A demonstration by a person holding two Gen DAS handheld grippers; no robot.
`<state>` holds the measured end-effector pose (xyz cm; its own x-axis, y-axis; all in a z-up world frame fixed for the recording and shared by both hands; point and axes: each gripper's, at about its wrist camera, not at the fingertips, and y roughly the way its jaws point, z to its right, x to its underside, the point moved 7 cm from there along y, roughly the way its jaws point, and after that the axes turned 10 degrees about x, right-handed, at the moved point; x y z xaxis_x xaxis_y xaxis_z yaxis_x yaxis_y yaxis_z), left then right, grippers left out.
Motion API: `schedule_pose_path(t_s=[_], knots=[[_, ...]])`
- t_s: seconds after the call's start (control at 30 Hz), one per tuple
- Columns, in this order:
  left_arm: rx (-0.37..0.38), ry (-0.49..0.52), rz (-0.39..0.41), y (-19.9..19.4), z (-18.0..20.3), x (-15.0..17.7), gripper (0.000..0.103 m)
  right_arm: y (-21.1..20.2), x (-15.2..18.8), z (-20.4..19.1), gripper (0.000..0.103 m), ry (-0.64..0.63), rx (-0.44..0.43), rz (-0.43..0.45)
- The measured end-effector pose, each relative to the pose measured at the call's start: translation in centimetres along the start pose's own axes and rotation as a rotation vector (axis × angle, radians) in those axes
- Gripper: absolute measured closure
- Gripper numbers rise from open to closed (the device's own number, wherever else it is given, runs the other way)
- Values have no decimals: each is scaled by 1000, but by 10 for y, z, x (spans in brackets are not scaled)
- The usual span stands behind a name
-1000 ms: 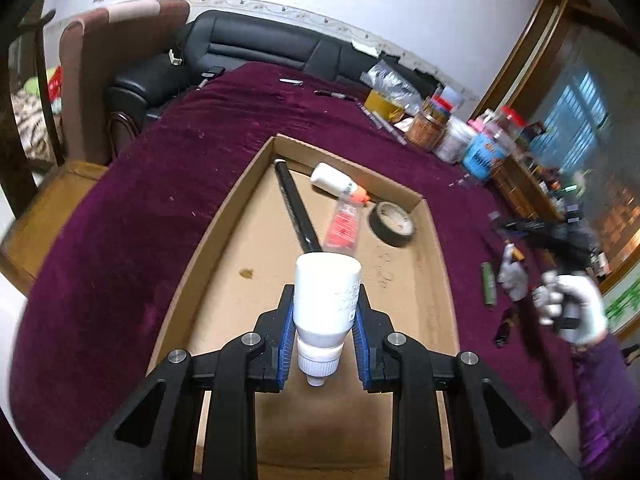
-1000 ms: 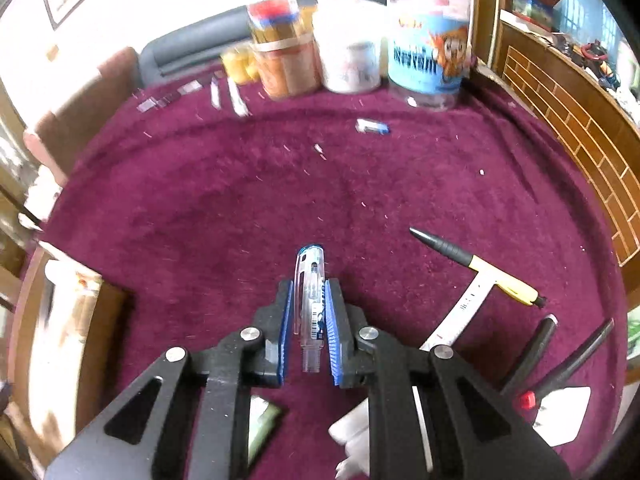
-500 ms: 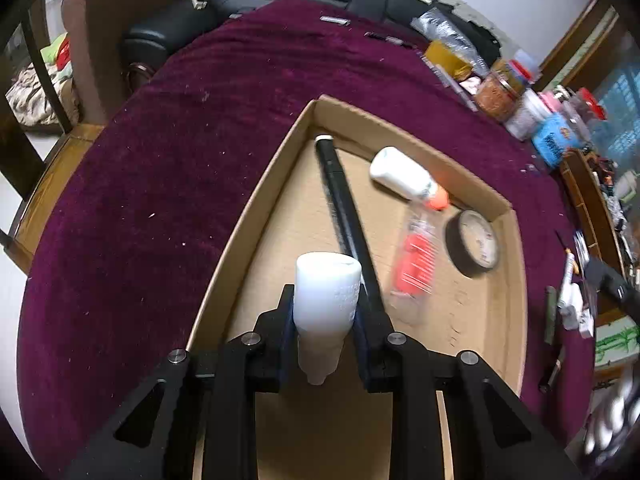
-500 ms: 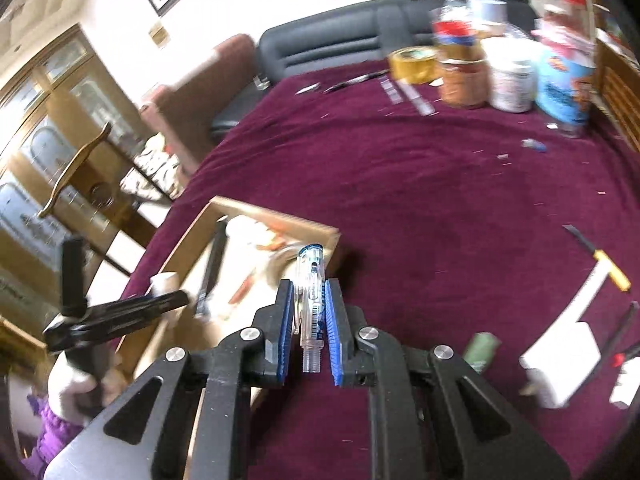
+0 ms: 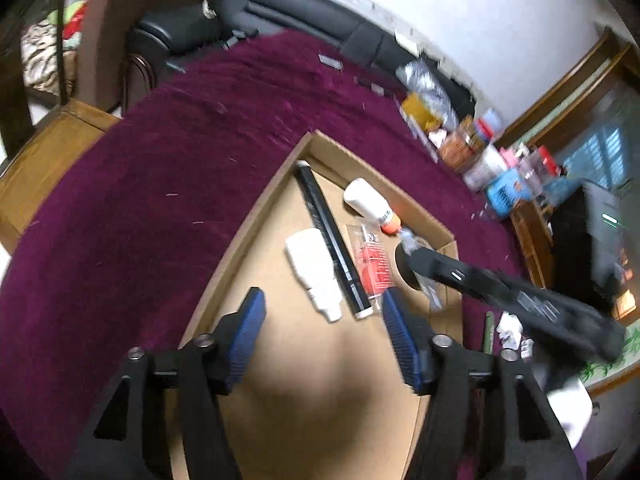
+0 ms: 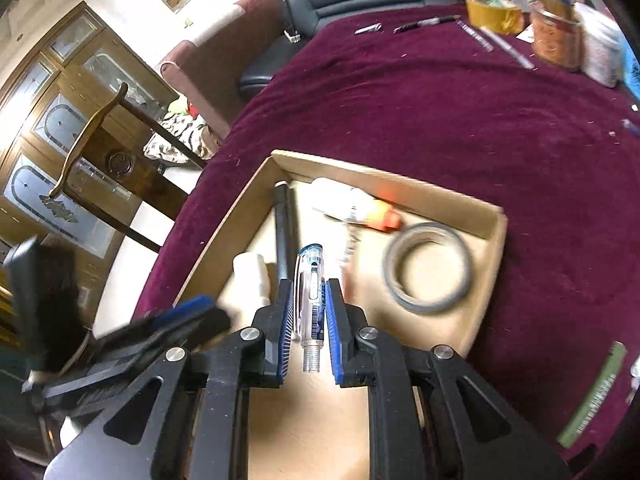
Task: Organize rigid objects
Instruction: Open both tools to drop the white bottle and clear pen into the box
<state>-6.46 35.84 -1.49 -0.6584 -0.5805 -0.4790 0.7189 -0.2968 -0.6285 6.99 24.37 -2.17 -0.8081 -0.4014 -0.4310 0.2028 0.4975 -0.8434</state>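
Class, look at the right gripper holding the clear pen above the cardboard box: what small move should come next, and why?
Probably lower the right gripper a little and open its jaws. The clear pen is clamped between them and already hangs over the cardboard box, above bare floor between the white bottle and the tape roll. The left gripper, jaws opening, holds nothing.

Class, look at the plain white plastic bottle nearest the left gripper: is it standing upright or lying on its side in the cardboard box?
Lying on its side. The plain white plastic bottle rests flat on the cardboard box floor beside the long black tube, free of the left gripper, whose jaws are opening.
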Motion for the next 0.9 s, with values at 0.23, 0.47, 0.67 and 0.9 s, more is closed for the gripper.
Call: schedule_pose_path(t_s=[0.23,0.47,0.67,0.9], knots=[[-25,-31,100,-45,-26,15,42,28,-9,-22,89,-12,9,-28],[-31,-52,114,-57,-41,25,42,45,-12,-22,89,-22,86,-38],[-48,-25,114,-55,-34,29,40,35,-15,-18,89,-26,133,15],[-43,17,99,-57,-16,40,40,-17,-17,-9,89,-62,162,138]])
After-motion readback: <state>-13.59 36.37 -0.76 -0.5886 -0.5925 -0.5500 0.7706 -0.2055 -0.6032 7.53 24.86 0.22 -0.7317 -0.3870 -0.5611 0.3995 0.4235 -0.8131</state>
